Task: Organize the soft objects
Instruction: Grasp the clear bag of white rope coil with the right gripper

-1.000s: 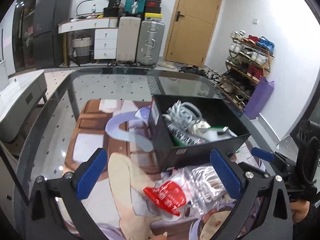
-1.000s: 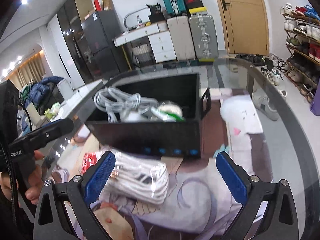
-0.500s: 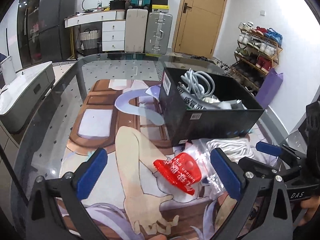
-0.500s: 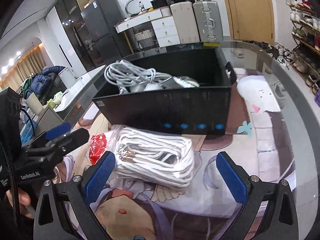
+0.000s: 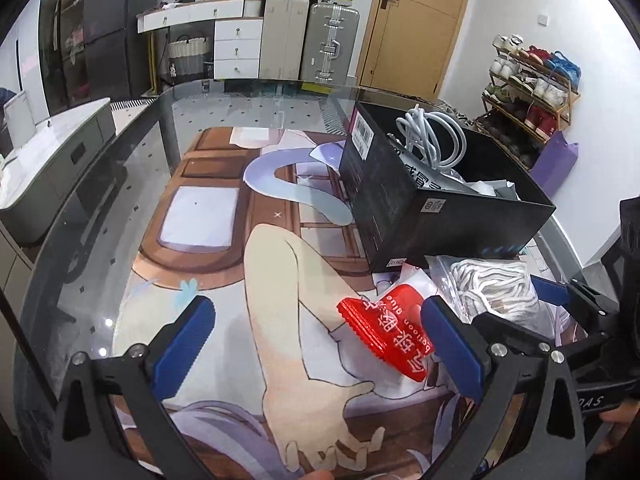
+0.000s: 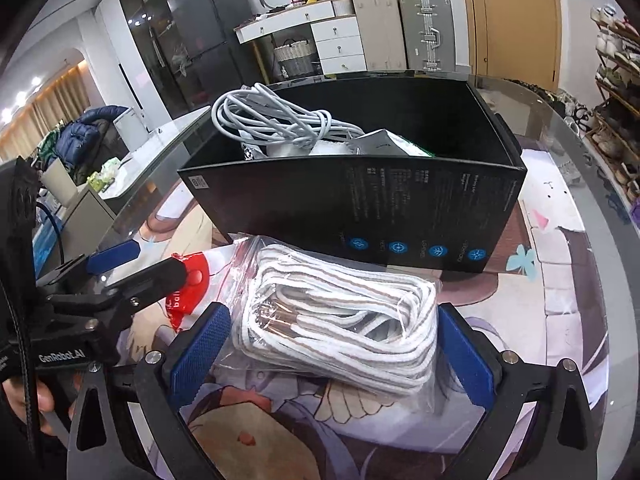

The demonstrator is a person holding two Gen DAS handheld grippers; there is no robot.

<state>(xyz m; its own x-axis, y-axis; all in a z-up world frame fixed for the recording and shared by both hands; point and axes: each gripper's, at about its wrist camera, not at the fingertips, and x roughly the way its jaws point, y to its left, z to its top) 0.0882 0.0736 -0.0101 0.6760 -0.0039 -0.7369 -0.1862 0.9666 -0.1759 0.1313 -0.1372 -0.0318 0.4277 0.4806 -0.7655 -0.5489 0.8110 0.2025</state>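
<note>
Right tool (image 6: 328, 354) is spread wide around the bagged white rope (image 6: 344, 320), lying on the counter (image 6: 568, 344) against the black box (image 6: 360, 208). Left tool (image 5: 316, 344) is held apart, red packet (image 5: 386, 332) between its fingers.

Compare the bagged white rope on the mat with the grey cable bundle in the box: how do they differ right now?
The bagged white rope is sealed in clear plastic; the grey cable bundle is bare. The rope lies on the mat outside the black box; the cable sits inside it, rising above the rim. The rope lies between the open right gripper's fingers; nothing is near the cable. Both are coiled, soft cords.
</note>
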